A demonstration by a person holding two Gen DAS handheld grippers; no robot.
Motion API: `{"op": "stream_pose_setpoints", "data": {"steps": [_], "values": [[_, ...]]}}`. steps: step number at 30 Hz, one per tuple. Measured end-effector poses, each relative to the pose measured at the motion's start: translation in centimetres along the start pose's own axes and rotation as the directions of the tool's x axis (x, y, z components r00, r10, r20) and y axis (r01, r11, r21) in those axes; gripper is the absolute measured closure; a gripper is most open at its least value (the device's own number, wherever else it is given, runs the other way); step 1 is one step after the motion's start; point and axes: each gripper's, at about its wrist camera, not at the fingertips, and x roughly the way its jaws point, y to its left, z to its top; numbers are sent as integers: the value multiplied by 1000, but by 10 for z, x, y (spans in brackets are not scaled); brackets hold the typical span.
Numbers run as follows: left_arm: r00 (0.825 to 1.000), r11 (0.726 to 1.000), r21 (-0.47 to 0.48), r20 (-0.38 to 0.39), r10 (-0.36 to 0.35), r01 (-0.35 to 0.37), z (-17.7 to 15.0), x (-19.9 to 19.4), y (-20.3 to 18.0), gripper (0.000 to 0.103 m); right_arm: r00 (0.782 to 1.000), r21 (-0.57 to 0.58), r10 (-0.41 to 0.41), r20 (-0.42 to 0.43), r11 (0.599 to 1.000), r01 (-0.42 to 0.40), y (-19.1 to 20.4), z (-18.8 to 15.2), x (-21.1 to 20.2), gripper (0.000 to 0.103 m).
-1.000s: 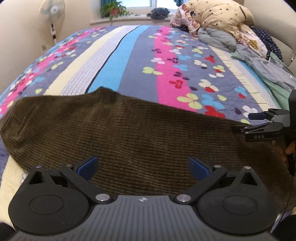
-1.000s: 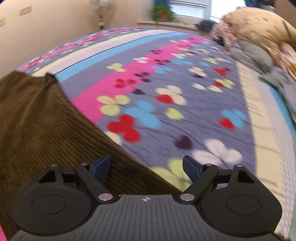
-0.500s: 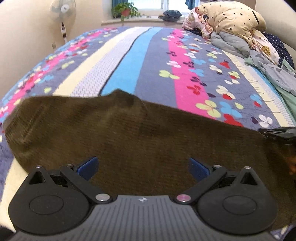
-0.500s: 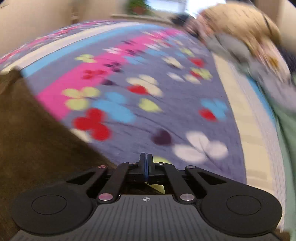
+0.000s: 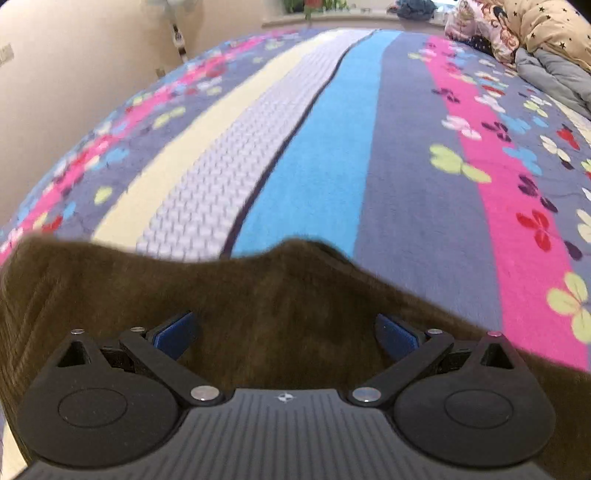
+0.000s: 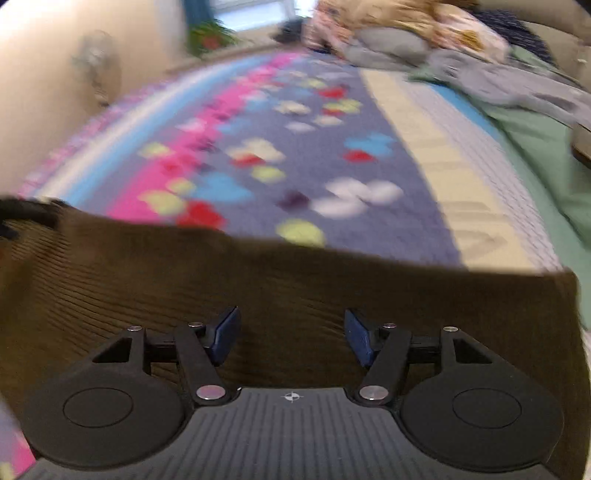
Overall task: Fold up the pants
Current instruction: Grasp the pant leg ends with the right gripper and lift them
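The right gripper [image 6: 291, 338], pinched shut a moment ago, now gapes over the pants [image 6: 295, 288], holding nothing; the left gripper [image 5: 286, 332] stays wide, empty too — probably a fold just laid.

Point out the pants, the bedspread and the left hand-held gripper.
pants [image 5: 295, 295]: left wrist view, brown corduroy below the far edge.
bedspread [image 5: 325, 155]: left wrist view, blue stripe.
left hand-held gripper [image 5: 286, 334]: left wrist view, midway between the open fingertips.

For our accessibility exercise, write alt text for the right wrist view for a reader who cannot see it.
An open right gripper, blue-padded fingers apart, sits over dark brown corduroy pants spread on a bed. Beyond lies a blurred striped floral bedspread with rumpled bedding at the far end.
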Motion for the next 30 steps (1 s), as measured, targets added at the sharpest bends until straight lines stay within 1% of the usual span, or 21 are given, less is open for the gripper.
{"op": "stream_pose_setpoints", "data": {"steps": [1,3,5,6,8,10,11,12,13,14,16,17,18,19,22,25,27,28,30], "values": [[1000,1000,12,0,9,-9,3,0,-2,0,1000,20,-1,22,1000,1,-5,0,0,38],[1000,999,38,-2,11,-11,6,-5,-5,0,999,124,-33,35,992,28,-16,3,-8,37],[1000,999,52,24,-2,1,5,-20,-5,0,996,220,-81,41,973,70,-32,5,-22,28],[999,998,55,36,-14,12,2,-30,-6,0,992,259,-111,57,961,92,-44,3,-36,26],[999,996,80,20,-32,31,-9,-54,-16,0,983,305,-164,82,943,132,-66,-7,-64,25],[995,991,92,20,-100,98,-26,-83,-29,0,972,367,-225,75,912,182,-91,-21,-94,19],[989,985,93,25,-147,144,-37,-99,-34,0,967,419,-246,67,886,196,-107,-33,-111,18],[978,975,96,28,-205,202,-49,-117,-42,0,966,474,-255,52,858,201,-121,-44,-125,17],[968,964,99,26,-249,245,-60,-132,-49,0,966,526,-256,37,827,199,-133,-57,-138,17],[958,954,103,16,-286,283,-71,-144,-57,0,969,575,-247,26,796,188,-144,-68,-148,17],[933,927,111,-26,-358,358,-95,-165,-75,0,979,682,-201,18,719,135,-165,-98,-165,17],[922,915,112,-53,-384,388,-106,-172,-83,0,984,713,-178,16,692,113,-169,-108,-166,17],[914,907,116,-73,-398,404,-116,-174,-89,0,990,746,-142,7,660,89,-174,-120,-167,17],[911,904,119,-95,-402,411,-127,-177,-96,0,994,778,-106,-4,624,70,-177,-130,-166,17],[912,909,104,-124,-390,403,-148,-180,-101,0,1000,845,-26,10,535,5,-177,-153,-157,17],[918,914,114,-131,-374,388,-158,-183,-100,0,998,877,41,40,478,-55,-173,-163,-144,17],[925,920,114,-117,-363,375,-163,-185,-92,0,997,884,49,60,461,-76,-170,-161,-138,17],[927,923,107,-114,-358,370,-164,-186,-88,0,996,884,49,74,459,-89,-168,-160,-134,17],[928,927,88,-117,-354,365,-164,-186,-82,0,996,883,44,77,460,-89,-166,-156,-125,14]]}}
